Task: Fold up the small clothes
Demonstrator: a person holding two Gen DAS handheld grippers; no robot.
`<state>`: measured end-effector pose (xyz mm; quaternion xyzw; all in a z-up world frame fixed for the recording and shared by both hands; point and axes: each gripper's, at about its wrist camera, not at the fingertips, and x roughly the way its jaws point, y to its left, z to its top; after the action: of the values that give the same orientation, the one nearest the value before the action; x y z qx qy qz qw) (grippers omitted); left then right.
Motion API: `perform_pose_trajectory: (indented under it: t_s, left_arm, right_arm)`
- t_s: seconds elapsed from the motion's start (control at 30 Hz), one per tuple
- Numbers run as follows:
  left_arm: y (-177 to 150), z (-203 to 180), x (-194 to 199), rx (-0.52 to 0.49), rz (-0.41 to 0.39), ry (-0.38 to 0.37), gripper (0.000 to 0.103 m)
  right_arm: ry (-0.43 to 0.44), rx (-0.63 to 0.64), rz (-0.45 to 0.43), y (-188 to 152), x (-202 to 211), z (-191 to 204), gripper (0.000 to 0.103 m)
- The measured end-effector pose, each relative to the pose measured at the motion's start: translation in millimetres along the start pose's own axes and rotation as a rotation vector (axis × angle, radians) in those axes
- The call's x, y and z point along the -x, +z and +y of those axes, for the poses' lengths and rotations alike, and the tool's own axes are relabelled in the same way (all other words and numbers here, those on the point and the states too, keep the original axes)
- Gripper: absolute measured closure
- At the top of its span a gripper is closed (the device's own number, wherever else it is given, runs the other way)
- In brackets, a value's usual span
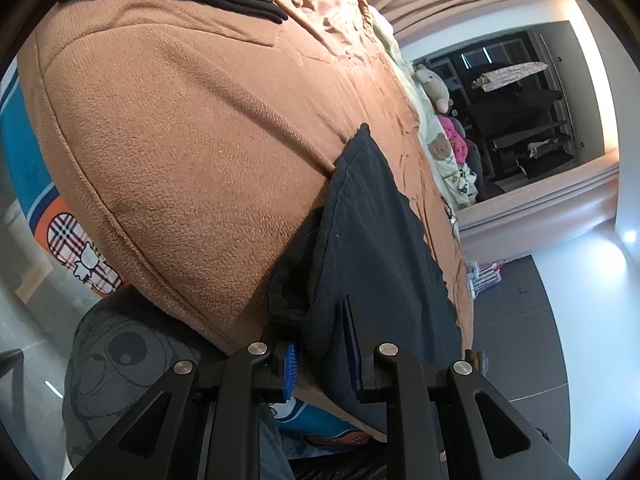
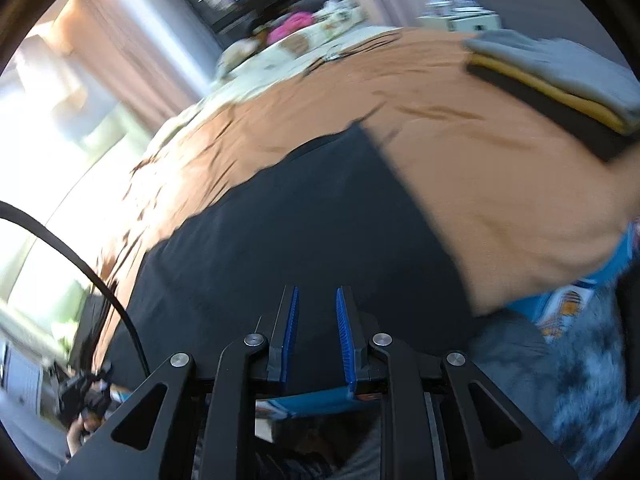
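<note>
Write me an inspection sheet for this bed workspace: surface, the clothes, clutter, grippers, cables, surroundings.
Surface: brown fleece blanket over the bed, wrinkled toward the far end.
Job's things: black garment lying flat on the blanket near the front edge; a stack of folded clothes, grey on yellow on black, lies apart from it.
Clutter: plush toys and a pink item by the far end of the bed.
Grippers: left gripper has the black garment's edge between its jaws, pads apart; right gripper open, nothing between its pads, above the garment.
Cables: one black cable curving at the left of the right wrist view.
Surroundings: curtains, dark window, grey floor.
</note>
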<state>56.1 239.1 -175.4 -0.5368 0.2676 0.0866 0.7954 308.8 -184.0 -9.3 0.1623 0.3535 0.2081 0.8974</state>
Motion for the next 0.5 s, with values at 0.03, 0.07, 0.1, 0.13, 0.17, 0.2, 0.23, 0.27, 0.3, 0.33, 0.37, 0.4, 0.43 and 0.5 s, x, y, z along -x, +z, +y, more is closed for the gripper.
perform_pose_trajectory:
  t_s: [0.03,0.07,0.1,0.13,0.17,0.2,0.23,0.27,0.3,0.33,0.37,0.4,0.43,0.5]
  left_arm:
    - [0,1,0,0.002,0.000,-0.012,0.083]
    - [0,2,0,0.005,0.000,-0.023,0.083]
    - [0,2,0,0.007,0.000,-0.029,0.083]
    - [0,2,1,0.008,-0.001,-0.044,0.083]
    - [0,2,1,0.007,-0.003,-0.053,0.083]
    - [0,3,2,0.006,-0.007,-0.060,0.083]
    - [0,3,3,0.003,-0.010,-0.071,0.083]
    - [0,3,4,0.005,-0.014,-0.082,0.083]
    - [1,2,4,0.007,-0.016,-0.087,0.083]
    - [1,2,4,0.009,-0.019,-0.093,0.083]
    - [0,2,4,0.009,-0.020,-0.095,0.083]
    - [0,2,4,0.007,-0.021,-0.096,0.083]
    - [0,2,3,0.001,-0.022,-0.094,0.083]
    - [0,2,3,0.000,-0.025,-0.087,0.083]
  right_arm:
    - [0.016,0.022,0.018,0,-8,6,0.086]
    - [0.027,0.040,0.031,1,-15,11,0.086]
    - [0.032,0.073,0.055,2,-29,25,0.086]
    - [0.035,0.090,0.071,-3,-34,29,0.086]
    - [0.044,0.114,0.093,-2,-45,40,0.086]
    - [0.051,0.133,0.108,-2,-54,50,0.086]
    - [0.057,0.159,0.129,-1,-65,62,0.086]
    - [0.063,0.173,0.142,0,-74,66,0.086]
    - [0.071,0.189,0.158,0,-84,75,0.086]
    - [0.073,0.199,0.167,9,-94,74,0.086]
    - [0.071,0.210,0.174,11,-105,81,0.086]
    - [0.067,0.223,0.184,13,-114,87,0.086]
    - [0.064,0.230,0.191,15,-119,90,0.086]
    - [0.053,0.246,0.213,22,-136,94,0.086]
